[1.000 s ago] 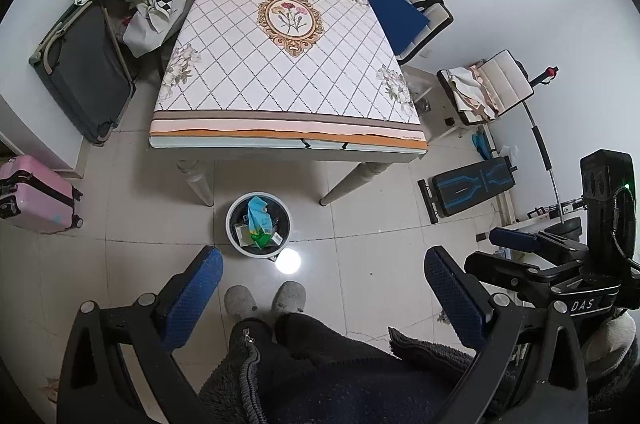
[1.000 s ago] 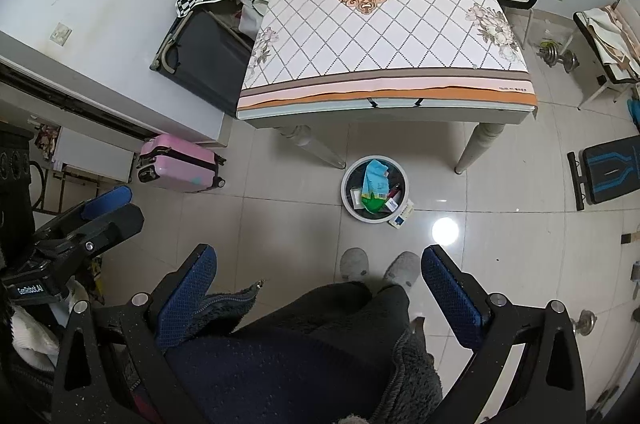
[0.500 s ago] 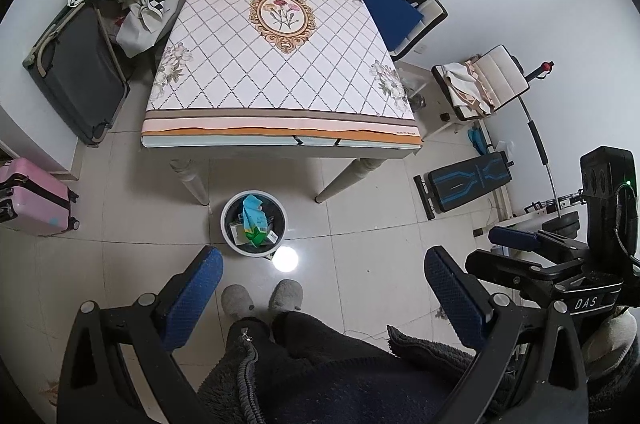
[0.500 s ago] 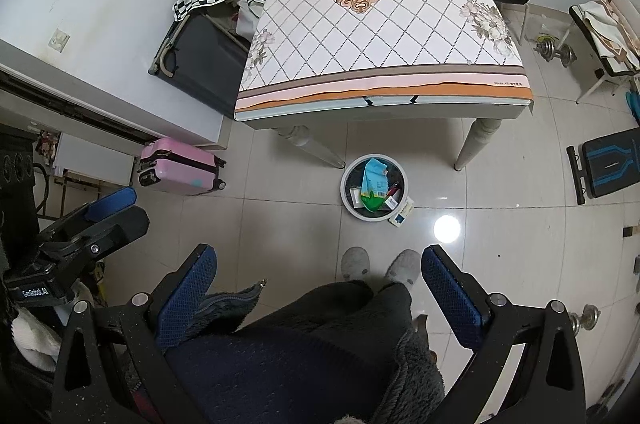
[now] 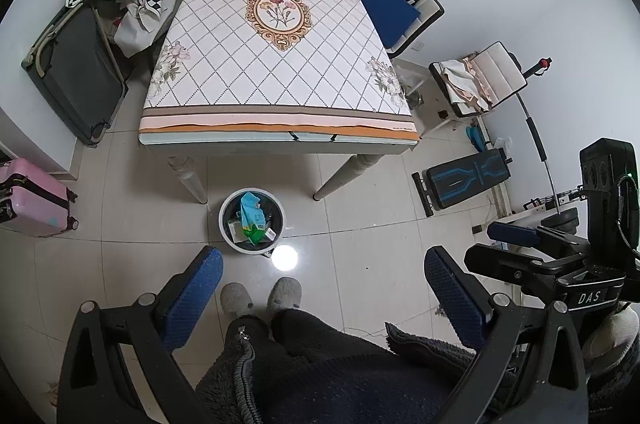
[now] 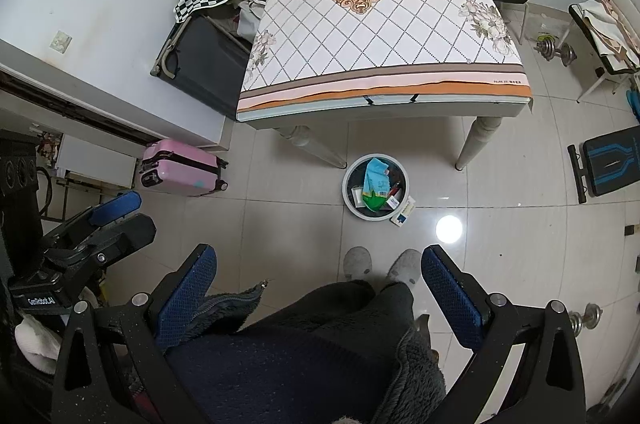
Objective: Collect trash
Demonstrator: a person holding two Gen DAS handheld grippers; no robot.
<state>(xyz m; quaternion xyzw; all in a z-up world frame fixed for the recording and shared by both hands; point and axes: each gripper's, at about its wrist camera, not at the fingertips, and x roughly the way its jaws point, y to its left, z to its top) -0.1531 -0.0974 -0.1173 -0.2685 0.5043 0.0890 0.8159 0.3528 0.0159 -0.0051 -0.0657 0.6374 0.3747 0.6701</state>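
Both cameras have pulled in a touch, left gripper (image 5: pixel 323 298) and right gripper (image 6: pixel 319 294) spread wide and empty, trash in the bin (image 6: pixel 376 215) by the table (image 6: pixel 440 24) (one small box (image 6: pixel 403 214) outside it), so collecting looks nearly done.

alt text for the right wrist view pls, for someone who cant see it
Looking down past the open, empty right gripper at a round trash bin holding wrappers on a tiled floor, with a small box against its outside. Behind the bin stands a table with a diamond-patterned cloth.
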